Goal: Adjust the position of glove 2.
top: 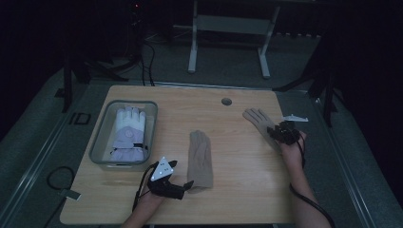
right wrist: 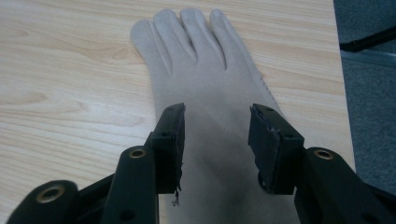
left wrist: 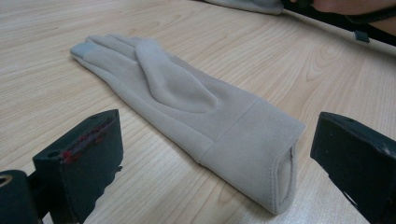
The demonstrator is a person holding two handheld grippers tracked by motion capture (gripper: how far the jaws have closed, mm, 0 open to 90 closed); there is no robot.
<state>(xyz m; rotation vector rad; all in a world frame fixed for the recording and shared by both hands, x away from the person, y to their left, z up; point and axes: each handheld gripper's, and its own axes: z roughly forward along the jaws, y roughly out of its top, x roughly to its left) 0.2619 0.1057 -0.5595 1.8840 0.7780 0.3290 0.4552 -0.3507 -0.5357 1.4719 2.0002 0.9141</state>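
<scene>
Jaws apart over beige glove (right wrist: 205, 93), not gripping.

- Near beige glove (top: 199, 160): lies flat at the worktop's (top: 237, 190) centre, fingers toward 12 o'clock, cuff opening toward 6 o'clock, thumb folded across the palm.
- Far beige glove (top: 259, 121): lies flat toward 2 o'clock near the worktop's right edge, fingers spread, pointing roughly 11 o'clock.

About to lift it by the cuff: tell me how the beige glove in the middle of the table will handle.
The middle beige glove lies flat and soft, so it will probably droop. Thin fabric suggests lightness. On the smooth table a push would likely slide or bunch it.
</scene>
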